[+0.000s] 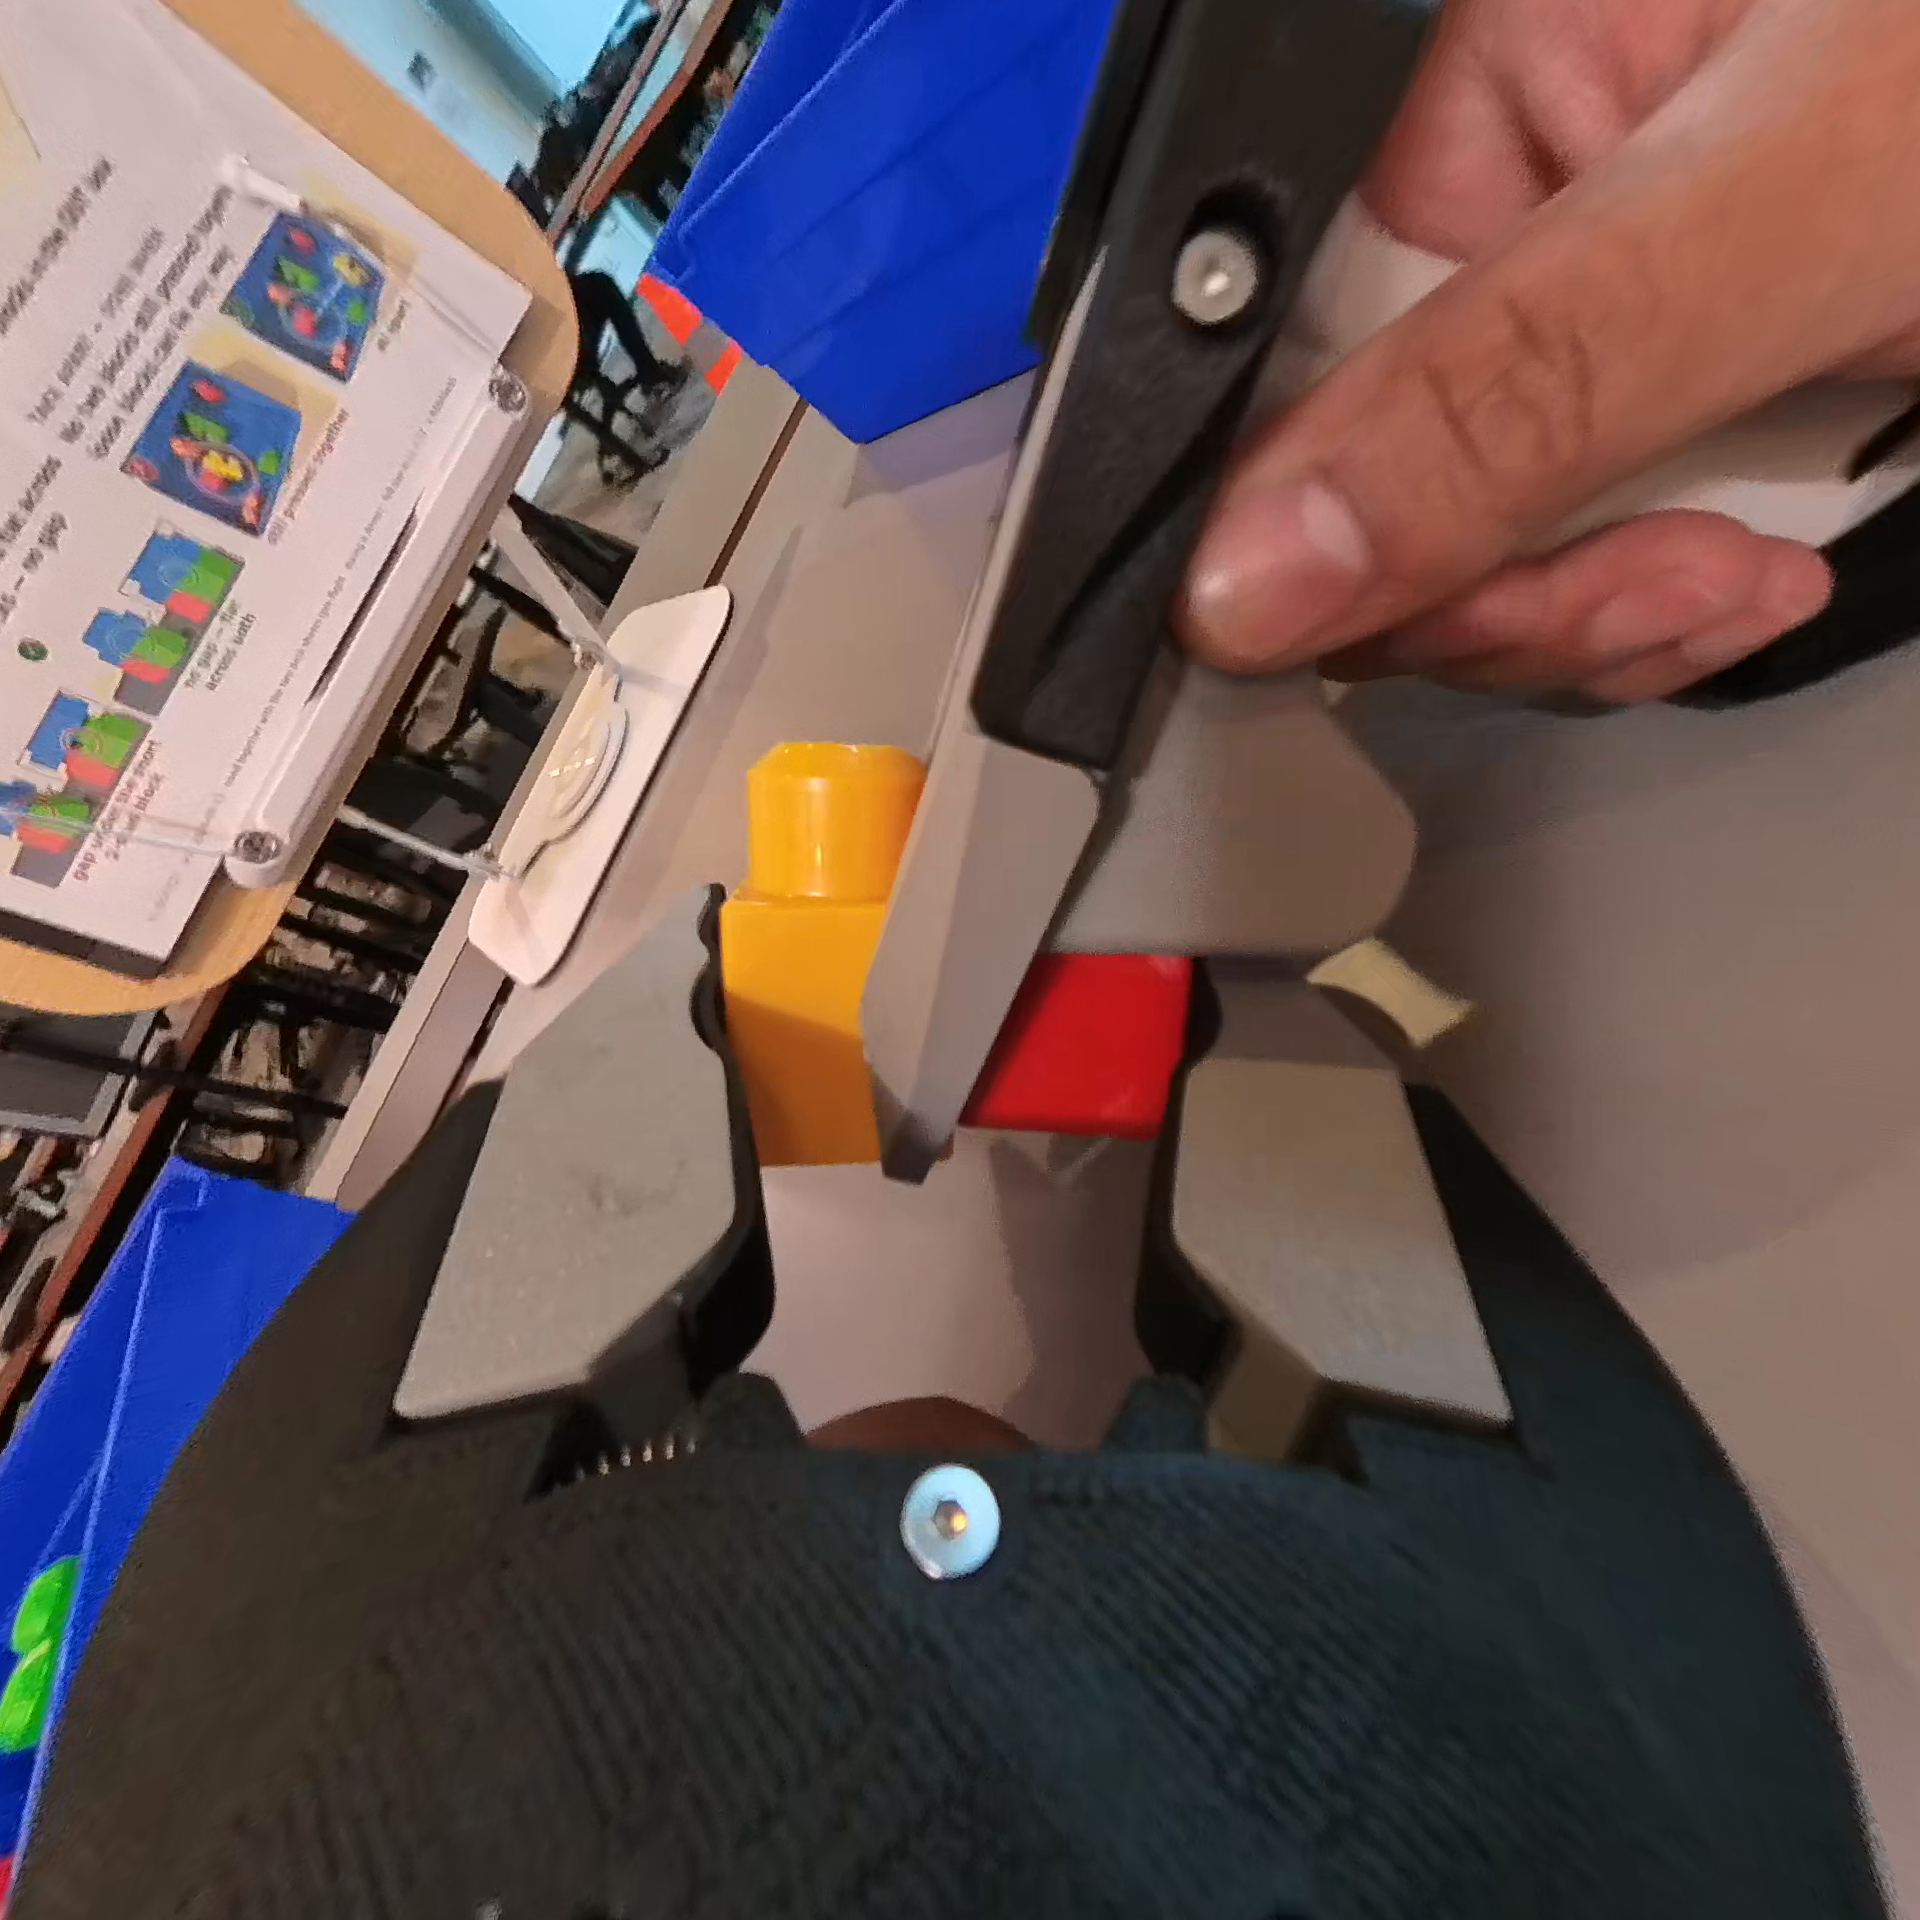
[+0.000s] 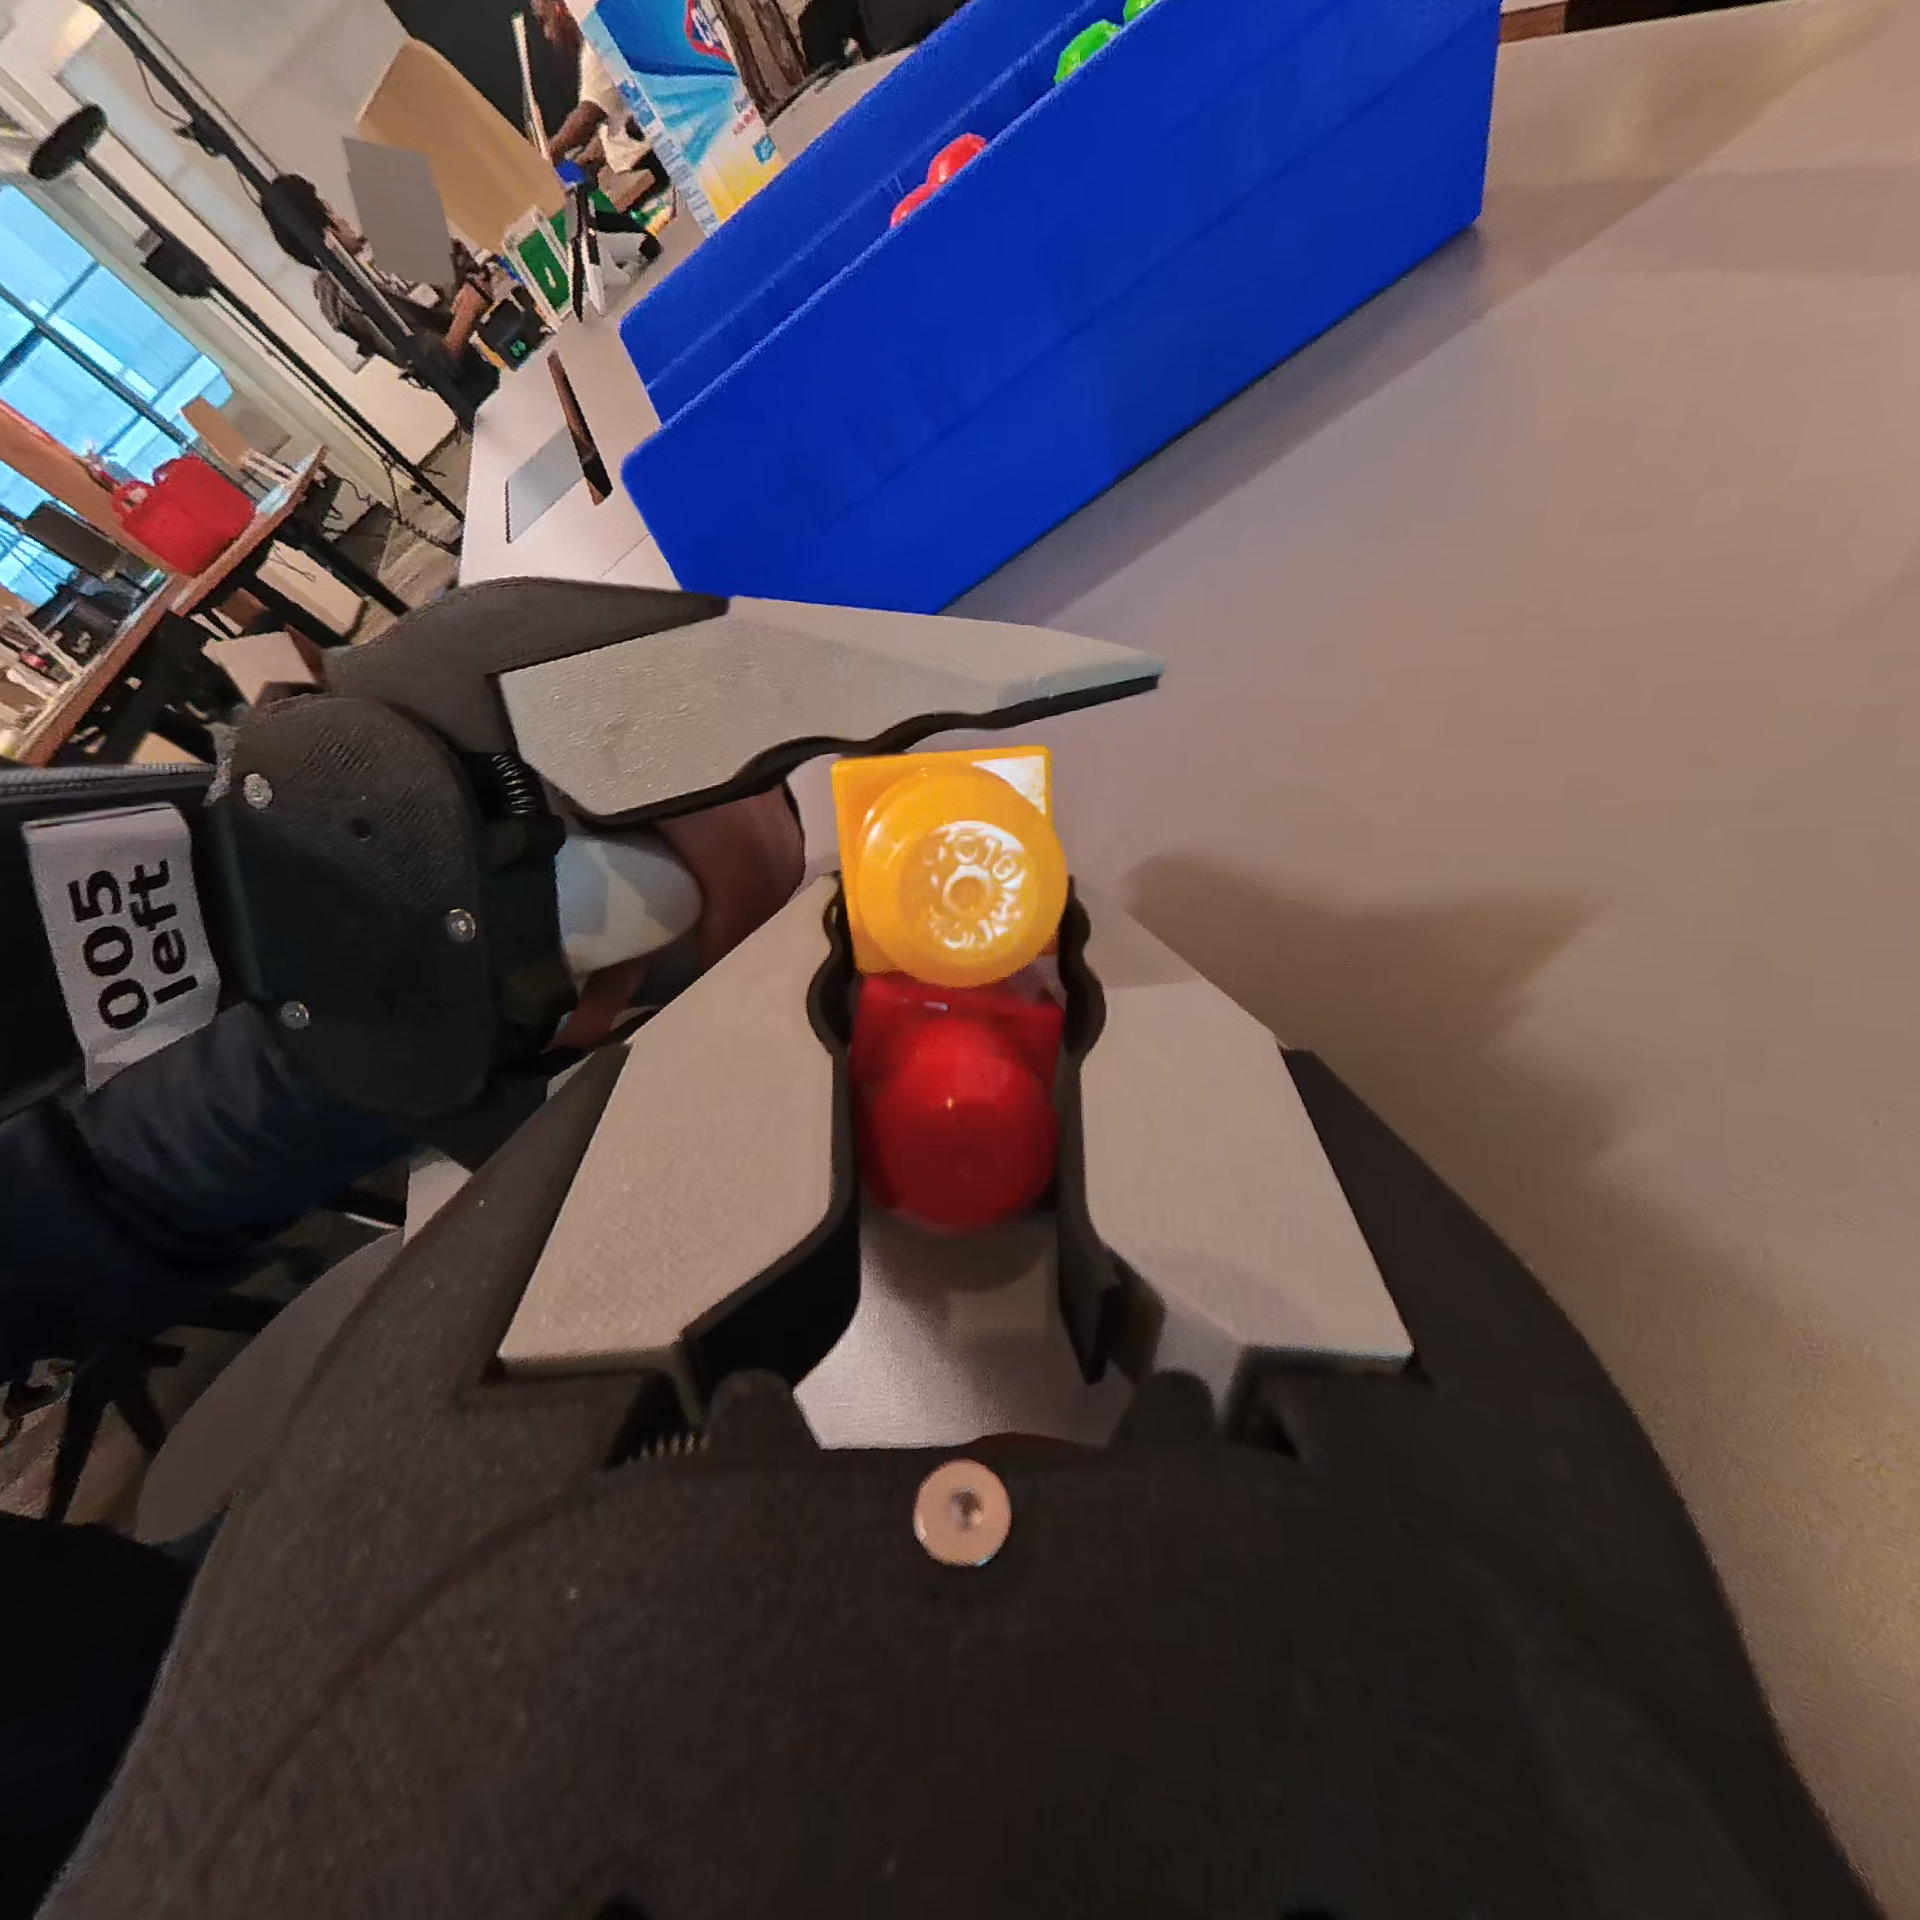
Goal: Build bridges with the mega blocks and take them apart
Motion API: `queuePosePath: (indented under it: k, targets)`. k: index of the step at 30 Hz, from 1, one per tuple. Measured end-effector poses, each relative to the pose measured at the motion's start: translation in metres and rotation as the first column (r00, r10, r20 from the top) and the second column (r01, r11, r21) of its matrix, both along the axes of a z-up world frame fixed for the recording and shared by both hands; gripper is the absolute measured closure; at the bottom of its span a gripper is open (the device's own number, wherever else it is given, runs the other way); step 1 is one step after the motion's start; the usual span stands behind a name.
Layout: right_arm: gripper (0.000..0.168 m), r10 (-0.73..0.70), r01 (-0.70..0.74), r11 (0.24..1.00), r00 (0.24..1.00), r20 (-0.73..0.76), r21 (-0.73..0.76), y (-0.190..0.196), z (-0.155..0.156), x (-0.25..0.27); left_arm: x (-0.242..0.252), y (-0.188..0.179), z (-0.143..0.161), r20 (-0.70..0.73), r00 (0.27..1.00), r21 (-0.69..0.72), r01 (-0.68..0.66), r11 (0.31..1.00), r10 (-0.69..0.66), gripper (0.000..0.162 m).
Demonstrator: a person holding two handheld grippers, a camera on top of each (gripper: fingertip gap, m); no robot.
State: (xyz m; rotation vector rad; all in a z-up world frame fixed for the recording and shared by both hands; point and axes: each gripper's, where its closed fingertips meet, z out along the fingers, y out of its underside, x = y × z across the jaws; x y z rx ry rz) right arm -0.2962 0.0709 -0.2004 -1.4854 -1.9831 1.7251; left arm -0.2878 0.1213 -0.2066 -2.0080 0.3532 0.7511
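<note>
A yellow block [image 1: 800, 997] and a red block [image 1: 1091, 1049] stand side by side, studs up. My left gripper [image 1: 956, 997] is shut across the pair, one finger on the yellow block's outer side and the other on the red one's. My right gripper [image 2: 956, 935] comes from above and is shut on the sides of the red block [image 2: 956, 1122], with its tips reaching the yellow block [image 2: 956, 883]. In the left wrist view, one right finger [image 1: 966, 935] covers the joint between the blocks. I cannot tell whether the blocks rest on the table.
A blue bin [image 2: 1039, 343] behind the blocks holds red [image 2: 940, 171] and green [image 2: 1086, 42] blocks. Another blue bin [image 1: 156, 1351] lies at lower left. An instruction sheet on a stand [image 1: 208, 468] sits at the table edge. A person's hand [image 1: 1558, 364] holds the right gripper. The tips of both grippers are at nearly the same place.
</note>
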Motion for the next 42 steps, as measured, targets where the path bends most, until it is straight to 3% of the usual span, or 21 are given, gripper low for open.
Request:
queuePosePath:
  k: [8,22,33,37,42]
  targets:
    - [0.132,-0.017,0.020,0.992,1.000,-0.023,0.126,0.001,0.000,0.001,0.007,0.004,0.001,-0.025,0.999,0.002,0.024,1.000,-0.024,0.076]
    - [0.132,0.022,-0.021,0.999,0.999,0.034,-0.028,0.001,0.007,0.006,0.005,0.003,0.004,-0.030,0.999,0.018,0.020,1.000,-0.019,0.076]
    - [0.126,0.099,-0.094,0.994,0.989,0.112,-0.045,0.002,-0.007,0.011,0.000,-0.001,0.006,-0.056,0.998,0.010,-0.004,1.000,0.005,0.077]
    - [0.118,0.063,-0.056,0.993,0.996,0.056,-0.108,-0.001,0.003,0.004,-0.024,-0.011,0.024,0.056,0.991,0.108,-0.127,0.986,0.121,0.077]
    - [0.121,0.022,-0.029,0.991,0.999,-0.048,-0.133,-0.010,0.017,-0.001,-0.018,-0.009,0.033,0.040,0.994,0.156,-0.104,0.982,0.099,0.077]
